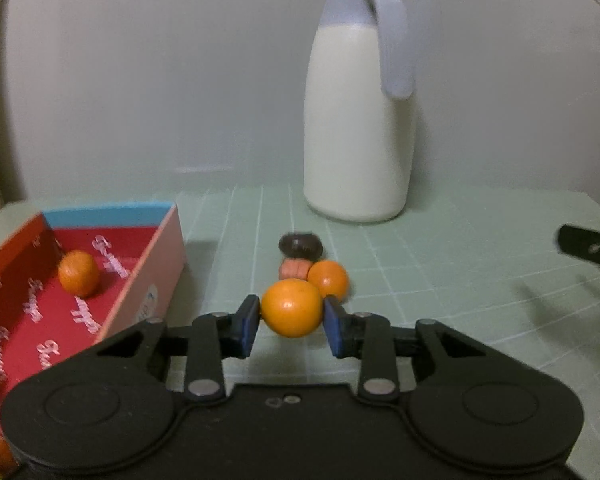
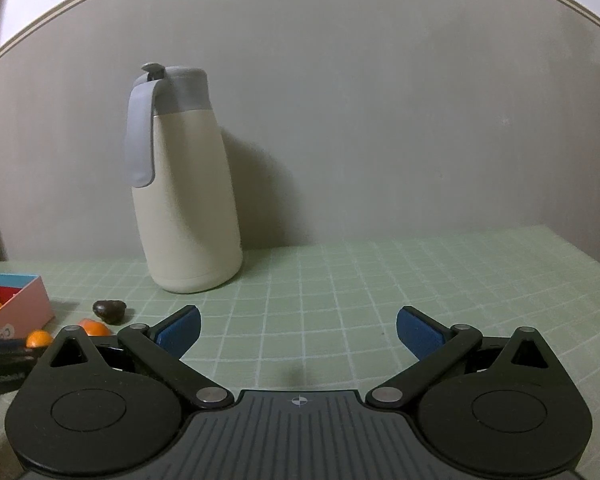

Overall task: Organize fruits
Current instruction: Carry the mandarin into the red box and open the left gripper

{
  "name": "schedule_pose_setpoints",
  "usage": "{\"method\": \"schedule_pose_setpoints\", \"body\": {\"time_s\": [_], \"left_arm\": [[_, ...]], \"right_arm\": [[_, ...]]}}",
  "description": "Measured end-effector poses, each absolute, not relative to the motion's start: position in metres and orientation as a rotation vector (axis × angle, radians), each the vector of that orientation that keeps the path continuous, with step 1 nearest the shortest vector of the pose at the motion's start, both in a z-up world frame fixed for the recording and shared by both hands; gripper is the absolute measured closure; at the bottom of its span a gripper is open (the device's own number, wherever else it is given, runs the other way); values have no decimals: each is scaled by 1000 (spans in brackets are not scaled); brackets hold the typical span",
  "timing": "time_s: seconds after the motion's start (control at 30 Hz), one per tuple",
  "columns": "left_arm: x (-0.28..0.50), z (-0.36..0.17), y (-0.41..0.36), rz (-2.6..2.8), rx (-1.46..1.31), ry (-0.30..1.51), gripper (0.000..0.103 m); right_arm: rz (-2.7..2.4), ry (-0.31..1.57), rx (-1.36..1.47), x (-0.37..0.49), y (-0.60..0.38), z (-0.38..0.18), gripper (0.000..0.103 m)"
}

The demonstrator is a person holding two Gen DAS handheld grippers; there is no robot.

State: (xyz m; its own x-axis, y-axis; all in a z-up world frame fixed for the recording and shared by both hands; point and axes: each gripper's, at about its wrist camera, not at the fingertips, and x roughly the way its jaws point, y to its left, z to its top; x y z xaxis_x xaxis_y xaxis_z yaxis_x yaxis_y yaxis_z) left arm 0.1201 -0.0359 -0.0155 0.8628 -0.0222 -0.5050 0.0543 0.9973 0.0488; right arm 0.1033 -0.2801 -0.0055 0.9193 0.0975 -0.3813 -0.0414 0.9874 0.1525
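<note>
On the green gridded mat (image 2: 340,280), off to the left, sits an open box (image 1: 140,280) with a red printed lining, a pink outer wall and a blue far end. One small orange (image 1: 78,273) rests inside it near the far end, and more orange shapes show at its near corner, too cut off to tell what they are. Just right of the box, the left gripper (image 1: 291,316) is clenched on a larger orange (image 1: 291,307), its blue pads (image 1: 249,326) pressing on either side. Right behind it lie another orange (image 1: 329,279), a reddish ribbed piece (image 1: 295,269) and a dark brown fruit (image 1: 300,245), bunched together. Further back stands a cream jug (image 1: 356,120) with a grey lid and handle, closed. Over to the right, the right gripper (image 2: 298,330) hangs with its jaws spread wide above bare mat, grasping nothing
</note>
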Motion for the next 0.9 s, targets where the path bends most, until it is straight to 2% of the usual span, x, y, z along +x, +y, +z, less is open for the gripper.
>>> {"method": "schedule_pose_setpoints", "body": {"time_s": [0.27, 0.8, 0.87, 0.9], "left_arm": [[90, 10, -10, -6, 84, 449, 78], [55, 23, 105, 194, 20, 457, 78], [54, 20, 116, 192, 9, 481, 75], [55, 17, 121, 176, 4, 504, 65]], "right_arm": [[115, 423, 122, 106, -249, -8, 0], [260, 393, 90, 98, -148, -1, 0], [282, 377, 90, 98, -134, 0, 0], [292, 370, 87, 98, -128, 1, 0]]}}
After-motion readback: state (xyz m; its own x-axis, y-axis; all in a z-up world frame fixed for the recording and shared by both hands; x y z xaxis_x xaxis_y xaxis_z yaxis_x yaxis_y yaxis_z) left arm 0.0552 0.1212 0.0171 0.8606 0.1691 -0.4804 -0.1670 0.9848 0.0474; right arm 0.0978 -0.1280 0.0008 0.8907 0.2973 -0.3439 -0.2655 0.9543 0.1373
